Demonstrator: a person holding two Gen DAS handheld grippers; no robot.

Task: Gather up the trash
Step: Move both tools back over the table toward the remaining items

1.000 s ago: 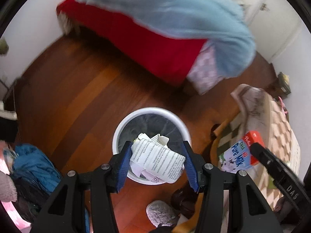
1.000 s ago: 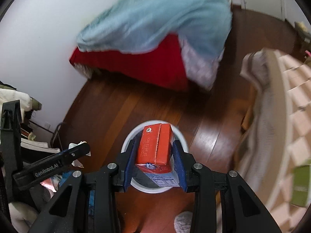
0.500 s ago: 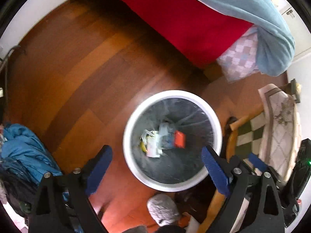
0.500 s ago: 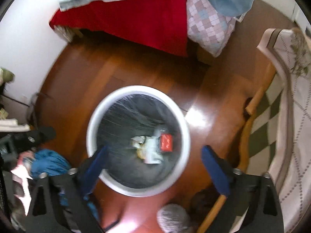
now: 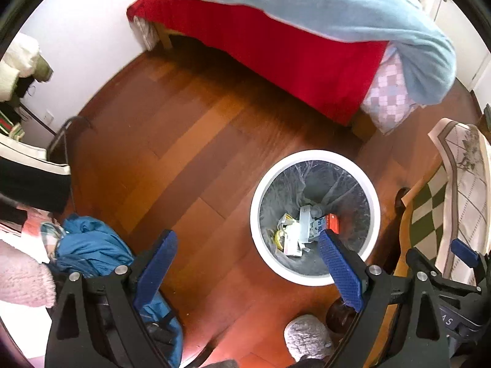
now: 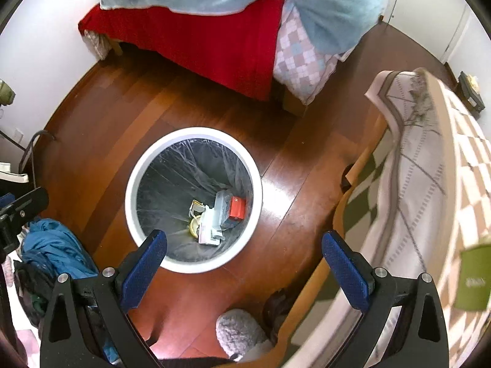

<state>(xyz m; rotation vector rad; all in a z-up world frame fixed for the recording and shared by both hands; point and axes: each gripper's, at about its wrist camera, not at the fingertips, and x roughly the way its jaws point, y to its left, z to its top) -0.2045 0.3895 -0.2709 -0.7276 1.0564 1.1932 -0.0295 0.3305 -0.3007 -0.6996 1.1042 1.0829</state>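
A round white trash bin point(image 5: 316, 155) point(image 6: 159, 151) with a clear liner stands on the wooden floor. At its bottom lie the red-topped milk carton point(image 5: 330, 222) point(image 6: 237, 207) and crumpled paper point(image 5: 293, 236) point(image 6: 210, 230). My left gripper point(image 5: 247, 247) is open and empty, high above the floor, with the bin under its right finger. My right gripper point(image 6: 245, 245) is also open and empty, with the bin under its left finger. Part of the right gripper shows at the right edge of the left wrist view.
A bed with a red cover point(image 5: 291, 52) point(image 6: 199, 36) and a light blue blanket point(image 5: 337, 3) runs along the back. A table with a checked cloth point(image 6: 429, 184) stands at the right. Blue clothing point(image 5: 89, 248) point(image 6: 49, 242) is piled at the left. A grey slipper point(image 6: 236, 334) lies near the bottom.
One second ago each gripper was shut on trash over the bin, the left on paper and the right on the carton. Both opened, the items fell in, and both grippers have since risen.
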